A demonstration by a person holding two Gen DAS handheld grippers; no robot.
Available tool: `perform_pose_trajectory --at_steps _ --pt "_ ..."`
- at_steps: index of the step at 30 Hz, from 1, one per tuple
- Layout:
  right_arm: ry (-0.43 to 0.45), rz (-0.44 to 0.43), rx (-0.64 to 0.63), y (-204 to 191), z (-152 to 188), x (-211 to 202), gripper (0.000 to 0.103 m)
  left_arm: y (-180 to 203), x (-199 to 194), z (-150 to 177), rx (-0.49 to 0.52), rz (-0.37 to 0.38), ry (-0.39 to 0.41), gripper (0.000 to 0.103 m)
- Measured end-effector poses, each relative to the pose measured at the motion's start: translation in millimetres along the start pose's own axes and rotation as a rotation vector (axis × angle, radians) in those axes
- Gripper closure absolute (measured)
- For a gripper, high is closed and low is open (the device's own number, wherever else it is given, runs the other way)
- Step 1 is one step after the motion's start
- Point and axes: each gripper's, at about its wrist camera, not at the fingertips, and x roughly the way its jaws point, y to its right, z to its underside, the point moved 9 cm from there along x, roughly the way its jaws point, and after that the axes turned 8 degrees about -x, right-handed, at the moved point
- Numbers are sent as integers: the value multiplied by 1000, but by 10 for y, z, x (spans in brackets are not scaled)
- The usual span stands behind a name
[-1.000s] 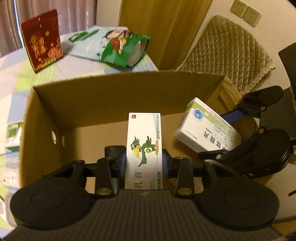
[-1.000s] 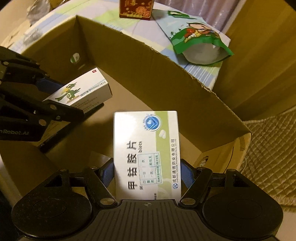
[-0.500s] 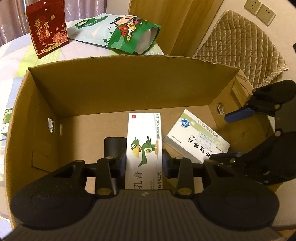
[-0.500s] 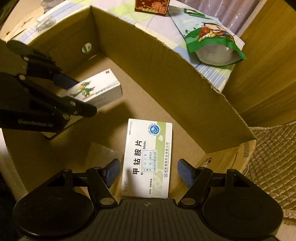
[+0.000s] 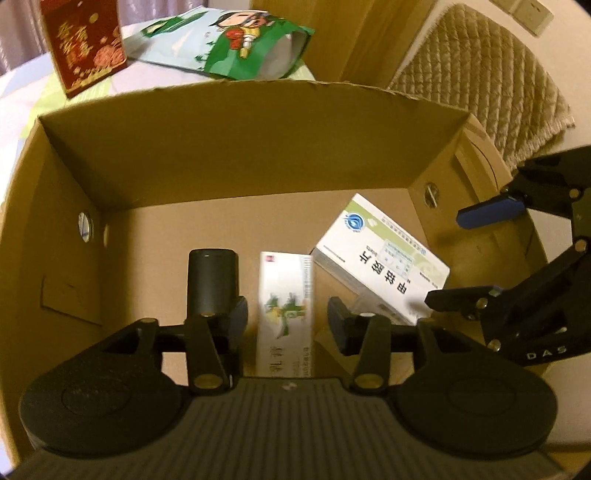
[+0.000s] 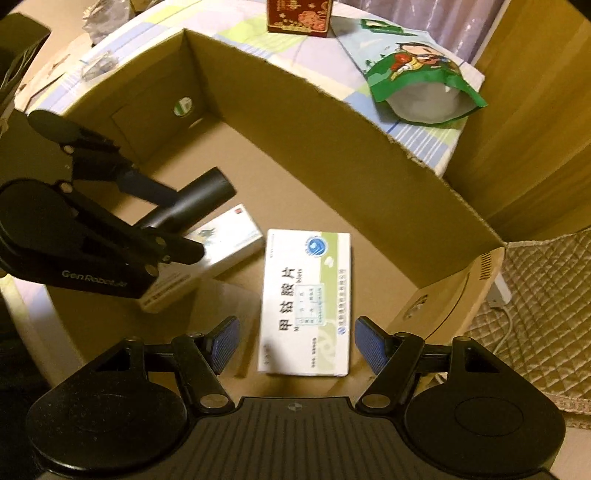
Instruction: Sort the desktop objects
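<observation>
Inside the cardboard box (image 6: 332, 122), both medicine cartons lie on the floor: bird-printed carton (image 5: 286, 314) between the left gripper (image 5: 288, 317)'s spread fingers, tablet carton (image 6: 306, 302) between the right gripper (image 6: 295, 339)'s, also parted. Withdrawal should go straight up, clear of cartons and walls.

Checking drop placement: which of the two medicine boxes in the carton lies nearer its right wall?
The wider white-and-green box, lying flat; the narrower bird-print box lies left of it, beside a black cylinder.

A red gift box (image 5: 86, 40) is standing on the checked tablecloth (image 6: 236, 26) beside a green cartoon pouch (image 5: 236, 44); a quilted cushion (image 5: 484, 70) is lying nearby.
</observation>
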Motion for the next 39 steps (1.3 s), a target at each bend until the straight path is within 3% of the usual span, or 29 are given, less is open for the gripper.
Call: perform_pose_trajectory --at_steps 10,19,39 --pt "-16 -14 -18 -125 57 20 32 20 -79 32 -5 -8 -9 31" --pt "22 -19 33 -203 110 -120 32 -10 -273 34 -6 -17 19 20" --pt "241 21 314 -531 238 -901 32 127 -1140 311 89 37 149 15"
